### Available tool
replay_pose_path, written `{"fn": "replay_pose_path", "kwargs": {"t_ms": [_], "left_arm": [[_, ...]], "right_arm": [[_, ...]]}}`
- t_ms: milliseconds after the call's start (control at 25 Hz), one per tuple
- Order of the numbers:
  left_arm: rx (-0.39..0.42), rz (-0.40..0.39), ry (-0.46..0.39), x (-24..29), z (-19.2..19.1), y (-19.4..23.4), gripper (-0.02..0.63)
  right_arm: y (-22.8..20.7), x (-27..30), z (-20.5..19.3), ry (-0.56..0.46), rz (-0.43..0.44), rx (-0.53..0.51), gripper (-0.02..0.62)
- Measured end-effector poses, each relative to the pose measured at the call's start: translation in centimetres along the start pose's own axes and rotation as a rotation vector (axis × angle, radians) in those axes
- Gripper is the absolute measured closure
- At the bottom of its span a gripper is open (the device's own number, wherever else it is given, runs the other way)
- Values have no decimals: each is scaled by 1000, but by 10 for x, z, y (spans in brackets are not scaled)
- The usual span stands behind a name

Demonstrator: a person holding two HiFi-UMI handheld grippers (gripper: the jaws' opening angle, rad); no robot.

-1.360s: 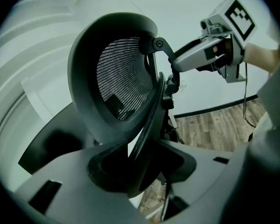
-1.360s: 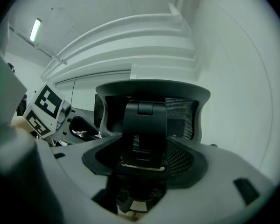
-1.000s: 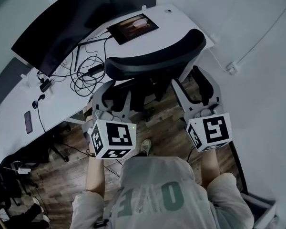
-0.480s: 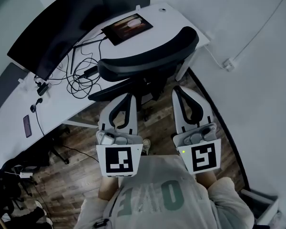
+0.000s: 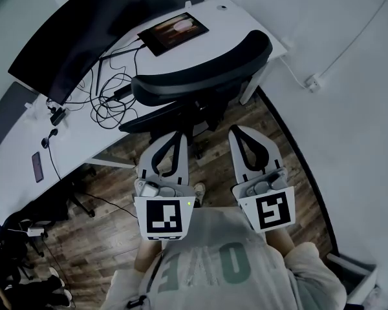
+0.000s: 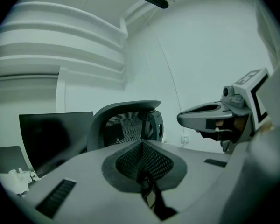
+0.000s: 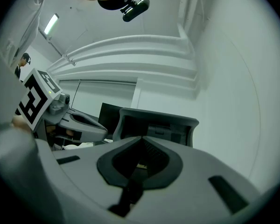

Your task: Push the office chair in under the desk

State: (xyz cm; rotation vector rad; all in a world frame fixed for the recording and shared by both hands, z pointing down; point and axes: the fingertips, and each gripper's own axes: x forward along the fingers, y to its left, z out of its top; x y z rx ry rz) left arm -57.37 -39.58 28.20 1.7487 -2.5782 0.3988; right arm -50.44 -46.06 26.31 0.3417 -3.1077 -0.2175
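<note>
A black office chair stands partly out from the white desk (image 5: 236, 18); its curved backrest (image 5: 200, 66) faces me and its seat (image 5: 158, 118) lies half under the desktop. My left gripper (image 5: 175, 135) and right gripper (image 5: 235, 130) point at the chair from behind, side by side, both shut with nothing between the jaws. Neither tip clearly touches the chair. In the left gripper view the mesh backrest (image 6: 126, 125) rises beyond the closed jaws of the left gripper (image 6: 142, 143), with the right gripper (image 6: 210, 118) alongside. In the right gripper view the backrest (image 7: 154, 127) stands ahead of the right gripper (image 7: 142, 139).
On the desk are a large dark monitor (image 5: 71, 37), a tablet (image 5: 174, 31), tangled cables (image 5: 113, 95) and a phone (image 5: 37, 166). A white wall with a socket (image 5: 310, 81) runs close on the right. Wooden floor (image 5: 103, 231) lies below, and another chair base (image 5: 74, 202) stands under the desk at left.
Both grippers went from wide open to shut. They drew back from the chair toward my body and now point forward, closer together.
</note>
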Motion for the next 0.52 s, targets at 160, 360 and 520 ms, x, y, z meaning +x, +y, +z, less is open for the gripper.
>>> {"fn": "replay_pose_path", "kwargs": {"t_ms": [160, 360, 520], "left_arm": [[2, -4, 3, -3, -2, -2, 591], [-20, 12, 18, -2, -9, -1, 591], [-10, 10, 13, -2, -7, -2, 591]], "right_arm": [[4, -1, -3, 2, 8, 1, 575], [6, -1, -10, 16, 14, -27, 575], [5, -3, -14, 26, 17, -25, 575]]}}
